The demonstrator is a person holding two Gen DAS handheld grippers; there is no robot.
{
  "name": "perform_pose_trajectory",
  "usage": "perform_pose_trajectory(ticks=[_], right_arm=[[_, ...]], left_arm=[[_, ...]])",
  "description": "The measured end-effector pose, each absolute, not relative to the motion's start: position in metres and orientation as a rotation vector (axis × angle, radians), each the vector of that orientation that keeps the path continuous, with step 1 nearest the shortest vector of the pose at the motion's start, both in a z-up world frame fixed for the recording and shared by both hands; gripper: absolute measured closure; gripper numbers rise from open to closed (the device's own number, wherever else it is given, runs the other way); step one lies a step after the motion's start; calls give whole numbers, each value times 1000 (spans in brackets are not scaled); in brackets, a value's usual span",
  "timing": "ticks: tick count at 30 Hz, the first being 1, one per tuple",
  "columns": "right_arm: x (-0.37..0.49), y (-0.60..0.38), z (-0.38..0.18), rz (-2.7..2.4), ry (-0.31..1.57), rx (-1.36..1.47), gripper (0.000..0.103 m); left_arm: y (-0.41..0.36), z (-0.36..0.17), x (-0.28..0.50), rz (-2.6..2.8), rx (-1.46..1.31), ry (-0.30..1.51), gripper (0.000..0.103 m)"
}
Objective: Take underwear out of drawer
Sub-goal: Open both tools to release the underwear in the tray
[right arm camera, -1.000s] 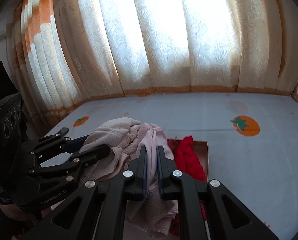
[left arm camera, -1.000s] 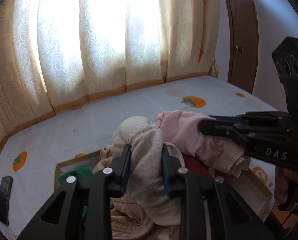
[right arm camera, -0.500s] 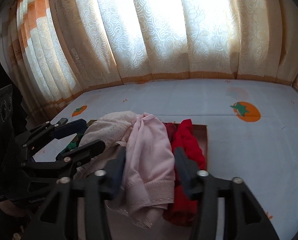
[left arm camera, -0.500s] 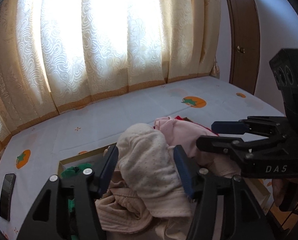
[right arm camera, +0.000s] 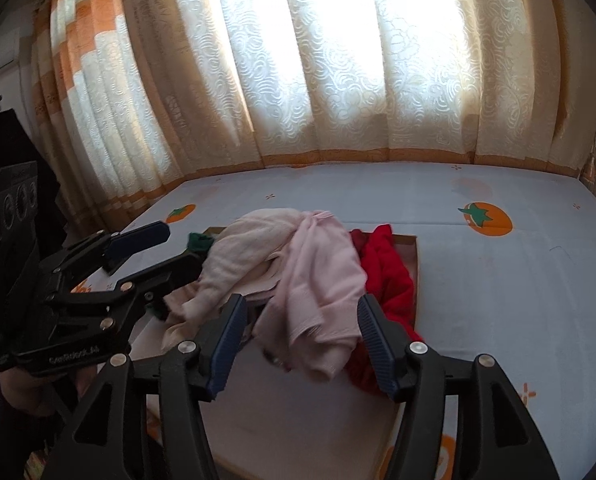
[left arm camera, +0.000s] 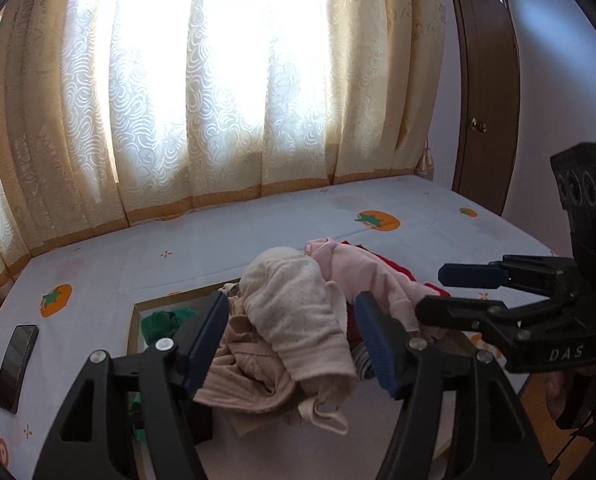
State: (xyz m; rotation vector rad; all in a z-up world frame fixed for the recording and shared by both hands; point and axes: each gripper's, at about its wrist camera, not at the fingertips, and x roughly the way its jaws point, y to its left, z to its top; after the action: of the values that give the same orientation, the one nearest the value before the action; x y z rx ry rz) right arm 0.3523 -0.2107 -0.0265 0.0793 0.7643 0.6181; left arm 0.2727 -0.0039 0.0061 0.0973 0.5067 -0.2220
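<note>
Cream, dotted cloth makes the nearer piece of underwear (left arm camera: 298, 312), and it lies heaped on a beige ribbed piece (left arm camera: 238, 364) at the front of the shallow drawer (left arm camera: 136, 320), which sits on the bed sheet (left arm camera: 218, 248) printed with orange fruits. Just beside it, touching, is the pale pink underwear (right arm camera: 317, 276), soft and folded over itself, with its hem hanging toward the camera. Only the left wrist view shows the dark phone (left arm camera: 16, 364) lying flat on the sheet left of the drawer, the brown door (left arm camera: 481, 92) at the right, and the green garment (left arm camera: 162, 320) clearly inside the drawer's back corner; the right wrist view shows only a small green edge, but it shows the red garment (right arm camera: 389, 276) much better, spread along the drawer's right side. The left gripper (left arm camera: 292, 332) has its jaws opening, with the cream piece between them, and the blue pads do not press on it. The right gripper (right arm camera: 299, 332) is also opening its jaws around the pink piece, which lies loose between the pads, so neither tool has hold of cloth. Behind all, bright patterned curtains (right arm camera: 337, 60) cover the window.
</note>
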Motion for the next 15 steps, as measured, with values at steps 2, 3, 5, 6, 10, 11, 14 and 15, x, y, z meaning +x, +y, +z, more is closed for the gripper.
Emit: perform_pose_trajectory(ticks=[2,3,5,6,10,11,14,15], right_arm=[[346,-209,-24,624,754,78,42],[345,-208,-23,626,751,78,42],[340,-207,-20,632,744,78,42],[338,-206,-18,634,741,76,42],[330,-203,-15,644,730,70,42],[328,-202,-13,647,726,69,41],[320,-203,-11,655,718,71,41],[318,-204,-11,657,715,72,41]], left_arm=[[-4,7,269,-224,95,503,37],[-4,7,267,-223,95,500,36],[-4,8,263,-224,96,496,36],[-4,8,262,-224,96,494,36],[-4,7,253,-225,96,484,36],[-4,7,252,-226,92,485,36],[-3,6,245,-226,82,484,35],[-2,5,244,-227,78,483,35]])
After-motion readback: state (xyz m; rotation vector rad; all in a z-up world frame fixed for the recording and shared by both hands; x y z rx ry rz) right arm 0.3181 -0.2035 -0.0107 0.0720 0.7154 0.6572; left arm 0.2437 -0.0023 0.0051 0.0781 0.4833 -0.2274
